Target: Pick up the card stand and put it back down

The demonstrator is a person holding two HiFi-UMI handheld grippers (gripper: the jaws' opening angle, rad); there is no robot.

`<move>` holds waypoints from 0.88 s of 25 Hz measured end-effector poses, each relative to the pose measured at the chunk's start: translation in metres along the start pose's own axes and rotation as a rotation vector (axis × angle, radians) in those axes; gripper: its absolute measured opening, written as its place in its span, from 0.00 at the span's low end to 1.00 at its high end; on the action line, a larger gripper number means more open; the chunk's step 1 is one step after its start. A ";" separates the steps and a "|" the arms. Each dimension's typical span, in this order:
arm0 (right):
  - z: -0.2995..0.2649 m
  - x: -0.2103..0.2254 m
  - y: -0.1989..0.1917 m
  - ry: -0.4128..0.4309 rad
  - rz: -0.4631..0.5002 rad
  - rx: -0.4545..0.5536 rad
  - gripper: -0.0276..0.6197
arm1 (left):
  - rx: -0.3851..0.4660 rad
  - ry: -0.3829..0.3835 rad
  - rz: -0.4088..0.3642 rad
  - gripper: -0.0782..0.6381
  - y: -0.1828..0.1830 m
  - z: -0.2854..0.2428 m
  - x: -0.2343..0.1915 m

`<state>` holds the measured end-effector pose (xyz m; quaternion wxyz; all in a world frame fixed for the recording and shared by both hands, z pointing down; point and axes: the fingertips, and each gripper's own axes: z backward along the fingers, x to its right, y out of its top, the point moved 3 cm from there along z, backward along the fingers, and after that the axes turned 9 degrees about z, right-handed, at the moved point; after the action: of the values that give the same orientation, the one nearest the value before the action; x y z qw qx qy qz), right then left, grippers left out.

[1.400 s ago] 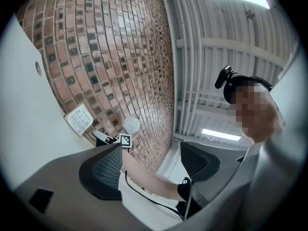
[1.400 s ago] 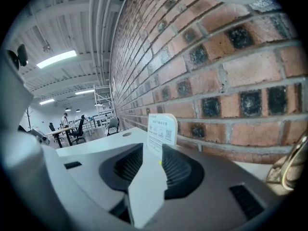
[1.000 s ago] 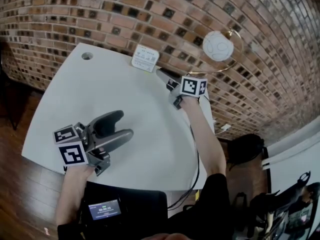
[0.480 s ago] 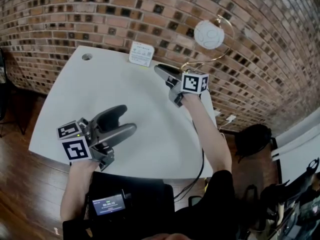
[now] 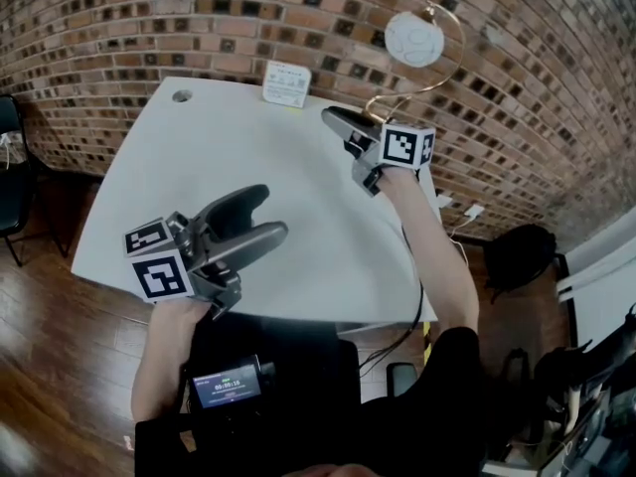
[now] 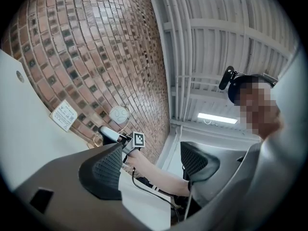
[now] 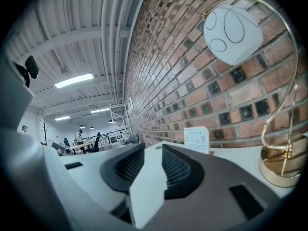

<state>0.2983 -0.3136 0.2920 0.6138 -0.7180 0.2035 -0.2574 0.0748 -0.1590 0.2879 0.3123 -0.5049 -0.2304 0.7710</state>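
The card stand [image 5: 286,83] is a small white printed card upright at the far edge of the white table [image 5: 179,167], against the brick wall; it also shows in the right gripper view [image 7: 197,139] and the left gripper view [image 6: 63,114]. My right gripper [image 5: 338,119] hovers to its right, apart from it. Its jaws [image 7: 153,153] have just been closing a little; a gap remains with nothing in it. My left gripper [image 5: 266,217] hangs over the table's near side, open wide and empty [image 6: 151,162].
A gold arc lamp with a white globe [image 5: 413,38] stands at the table's far right corner, its base [image 7: 284,165] close beside my right gripper. A cable hole [image 5: 182,95] sits at the far left. A dark chair [image 5: 12,167] stands left of the table.
The right gripper has drawn back a little from the card stand and risen. The left gripper has lifted slightly. The card stand has stayed in place on the table.
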 end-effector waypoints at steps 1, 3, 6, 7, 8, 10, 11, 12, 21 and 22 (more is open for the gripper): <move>0.004 -0.004 0.004 -0.001 -0.002 0.009 0.24 | -0.004 -0.004 -0.005 0.63 0.000 -0.002 0.004; 0.013 -0.015 0.007 0.003 -0.015 0.031 0.23 | -0.015 -0.008 -0.015 0.63 -0.003 -0.004 0.012; 0.022 -0.031 0.010 0.015 -0.008 0.049 0.23 | -0.029 -0.014 -0.030 0.63 -0.007 -0.006 0.026; 0.024 -0.035 0.011 0.015 0.000 0.051 0.23 | -0.028 -0.018 -0.037 0.63 -0.008 -0.006 0.031; 0.027 -0.038 0.013 0.013 0.005 0.052 0.23 | -0.027 -0.022 -0.043 0.63 -0.010 -0.006 0.036; 0.034 -0.045 0.017 0.011 0.014 0.059 0.23 | -0.026 -0.026 -0.052 0.63 -0.013 -0.005 0.043; 0.037 -0.048 0.019 0.012 0.017 0.066 0.23 | -0.027 -0.026 -0.055 0.63 -0.014 -0.005 0.046; 0.039 -0.052 0.022 0.016 0.020 0.074 0.23 | -0.028 -0.025 -0.059 0.63 -0.014 -0.004 0.048; 0.058 -0.079 0.038 0.051 0.031 0.119 0.23 | -0.043 -0.025 -0.071 0.63 -0.016 -0.015 0.058; 0.060 -0.082 0.038 0.056 0.030 0.122 0.23 | -0.046 -0.025 -0.068 0.63 -0.017 -0.016 0.058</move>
<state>0.2723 -0.2238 0.2380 0.6544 -0.6686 0.2154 -0.2800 0.0763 -0.1046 0.2565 0.3239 -0.4942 -0.2690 0.7606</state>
